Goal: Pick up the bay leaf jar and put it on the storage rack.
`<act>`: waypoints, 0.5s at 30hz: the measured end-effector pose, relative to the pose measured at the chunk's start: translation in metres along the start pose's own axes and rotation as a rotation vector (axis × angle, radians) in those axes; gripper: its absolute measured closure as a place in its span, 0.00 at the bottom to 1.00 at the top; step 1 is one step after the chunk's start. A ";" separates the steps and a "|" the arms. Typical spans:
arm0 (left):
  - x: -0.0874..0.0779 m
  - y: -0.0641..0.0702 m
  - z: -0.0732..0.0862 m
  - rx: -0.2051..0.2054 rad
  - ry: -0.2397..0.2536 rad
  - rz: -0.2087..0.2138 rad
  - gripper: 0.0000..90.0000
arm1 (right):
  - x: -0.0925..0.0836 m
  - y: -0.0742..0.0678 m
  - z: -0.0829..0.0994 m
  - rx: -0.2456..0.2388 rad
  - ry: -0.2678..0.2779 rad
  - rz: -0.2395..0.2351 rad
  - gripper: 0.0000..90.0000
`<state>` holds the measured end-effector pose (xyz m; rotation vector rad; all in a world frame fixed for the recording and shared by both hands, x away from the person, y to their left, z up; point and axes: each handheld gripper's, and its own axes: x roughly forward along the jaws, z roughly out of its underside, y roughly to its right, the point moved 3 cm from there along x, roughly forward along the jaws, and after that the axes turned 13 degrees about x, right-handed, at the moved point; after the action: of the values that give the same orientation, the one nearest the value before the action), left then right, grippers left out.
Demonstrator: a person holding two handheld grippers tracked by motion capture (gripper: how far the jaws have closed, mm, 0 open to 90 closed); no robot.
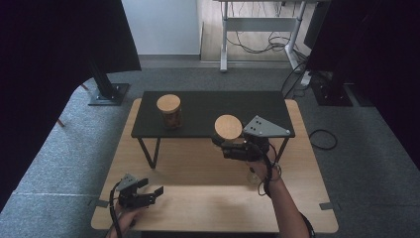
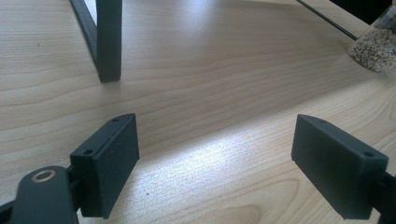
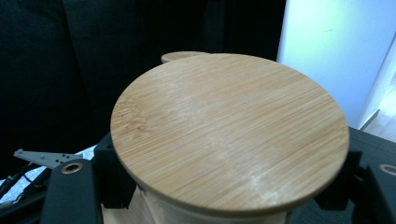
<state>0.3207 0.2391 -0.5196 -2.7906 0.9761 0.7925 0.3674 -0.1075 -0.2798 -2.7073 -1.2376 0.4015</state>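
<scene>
While the right gripper (image 1: 229,145) hangs at the near right edge of the black shelf (image 1: 208,113), its fingers are closed narrow around a jar with a round bamboo lid (image 1: 228,127), gripping the jar's body just under the lid. In the right gripper view the lid (image 3: 231,130) lies flat and level, and the black fingers (image 3: 109,179) press in from both sides below its rim. The held jar sits at the near edge of the shelf, right of its middle; whether its base rests on the shelf or is lifted off it I cannot tell. The grey three-cornered plate on this gripper lies just right of the lid in the high view, and the person's right hand (image 1: 260,171) and forearm run down from it to the near edge of the wooden table (image 1: 198,198).

A second jar with a bamboo lid (image 1: 169,111) stands upright on the left part of the shelf, well apart from the held one. Its lid edge peeps out behind the held lid in the right gripper view.

The left gripper (image 1: 148,192) lies low over the near left part of the table, held in the person's left hand (image 1: 128,214). Its fingers (image 2: 109,163) stand wide apart with only bare wood between them. In the left gripper view a black shelf leg (image 2: 108,42) stands on the table beyond them, and a clear jar of pale grains (image 2: 376,46) shows at the far right.
</scene>
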 end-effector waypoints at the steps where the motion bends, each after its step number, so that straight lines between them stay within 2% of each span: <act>1: 0.000 0.000 0.000 0.000 0.000 0.000 0.16 | 0.001 0.001 0.000 0.000 0.000 0.003 0.28; 7: 0.000 0.000 0.000 0.008 -0.005 0.001 0.16 | 0.006 0.006 -0.003 -0.015 -0.004 -0.003 0.28; 15: 0.001 0.001 0.000 0.010 -0.007 0.004 0.16 | 0.011 0.012 -0.006 -0.002 0.008 0.004 0.28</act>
<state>0.3206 0.2379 -0.5196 -2.7758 0.9824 0.7952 0.3842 -0.1071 -0.2790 -2.7107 -1.2319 0.3901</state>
